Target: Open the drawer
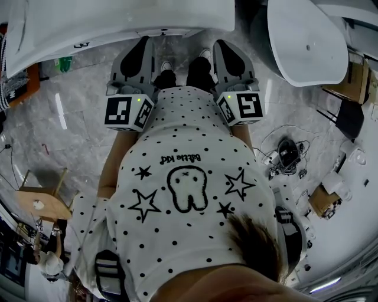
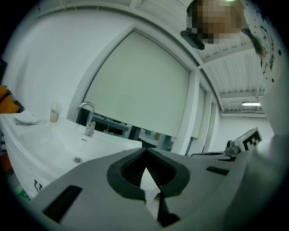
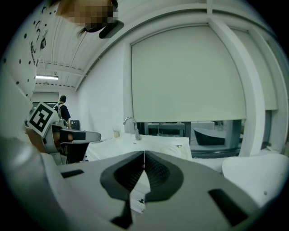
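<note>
Where the left claw (image 2: pixel 146 155) and right claw (image 3: pixel 144 155) are held: side by side just ahead of the waist, one at each side of the dotted shirt (image 1: pixel 189 194). Both point away from the body and only slightly downward, toward the white worktop (image 1: pixel 118 17).
Left claw: closed, tips meeting, nothing between them. Only pale background shows through the hollow behind the tips.
Right claw: closed in the same way, tips together and empty.
Between the claws: dark-clad legs (image 1: pixel 198 74) in the head view, over a grey marbled floor (image 1: pixel 77 124).
Drawer: cannot be picked out for certain in any view. The one cabinet face in sight is the white front (image 2: pixel 22 167) under the sink rim, at the left edge of the left gripper view. It is too curved and washed out to read a seam or handle. Both claws are well apart from it.
Sink (image 2: pixel 58 140): white and shallow, set in the worktop. It has a drain (image 2: pixel 78 159) and a chrome tap (image 2: pixel 88 119) behind it.
Hidden or cut off: in the head view the worktop's edge covers whatever lies beneath it. Each claw's own grey body fills the lower part of its view and blocks the cabinet below.
Far: a pale blind (image 3: pixel 189 72) hangs behind the tap. A separate white basin (image 1: pixel 307 41) stands at the right of the head view. A person (image 3: pixel 62 108) stands small and far off at the left of the right gripper view.
</note>
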### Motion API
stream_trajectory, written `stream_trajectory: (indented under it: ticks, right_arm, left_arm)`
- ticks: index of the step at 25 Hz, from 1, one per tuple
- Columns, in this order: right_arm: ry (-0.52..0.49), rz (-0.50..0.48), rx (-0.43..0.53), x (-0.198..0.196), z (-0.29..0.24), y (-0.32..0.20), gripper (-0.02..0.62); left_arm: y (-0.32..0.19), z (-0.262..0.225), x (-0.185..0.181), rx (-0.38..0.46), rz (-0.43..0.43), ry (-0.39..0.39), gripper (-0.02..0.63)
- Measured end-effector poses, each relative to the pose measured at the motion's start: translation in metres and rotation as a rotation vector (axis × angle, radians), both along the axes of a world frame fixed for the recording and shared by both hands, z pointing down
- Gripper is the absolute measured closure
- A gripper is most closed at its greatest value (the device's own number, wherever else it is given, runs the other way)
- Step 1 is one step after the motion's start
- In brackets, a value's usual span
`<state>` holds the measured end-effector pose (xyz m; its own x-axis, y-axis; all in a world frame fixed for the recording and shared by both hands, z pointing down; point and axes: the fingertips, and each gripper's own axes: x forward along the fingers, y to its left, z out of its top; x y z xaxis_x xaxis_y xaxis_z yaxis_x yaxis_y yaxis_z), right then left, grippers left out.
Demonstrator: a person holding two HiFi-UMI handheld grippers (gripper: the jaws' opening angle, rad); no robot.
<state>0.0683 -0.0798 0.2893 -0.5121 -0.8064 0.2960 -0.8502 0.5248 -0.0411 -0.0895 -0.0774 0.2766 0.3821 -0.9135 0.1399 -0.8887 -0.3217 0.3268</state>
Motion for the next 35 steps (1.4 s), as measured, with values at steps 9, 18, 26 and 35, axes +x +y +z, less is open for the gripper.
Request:
stream_trajectory:
  ticks: [9, 18, 26, 35]
  right_arm:
    - [-0.001, 0.004, 0.008, -0.005, -0.001, -0.002, 0.581]
    - [0.025, 0.001, -0.011, -0.002, 0.003, 0.01, 0.581]
    - [0.053, -0.021, -0.045, -0.004, 0.011, 0.021, 0.581]
    - [0.039, -0.084, -0.071, -0.023, 0.026, 0.022, 0.581]
  left_arm:
    - [-0.005, 0.0, -0.006, 0.006, -0.004, -0.006, 0.601]
    - [-0.006, 0.036, 0.007, -0.105, 0.142, -0.117, 0.6]
    - [0.004, 0.085, 0.011, -0.232, 0.173, -0.131, 0.522]
    - [0.001, 0.159, 0.002, -0.338, 0.092, -0.2, 0.522]
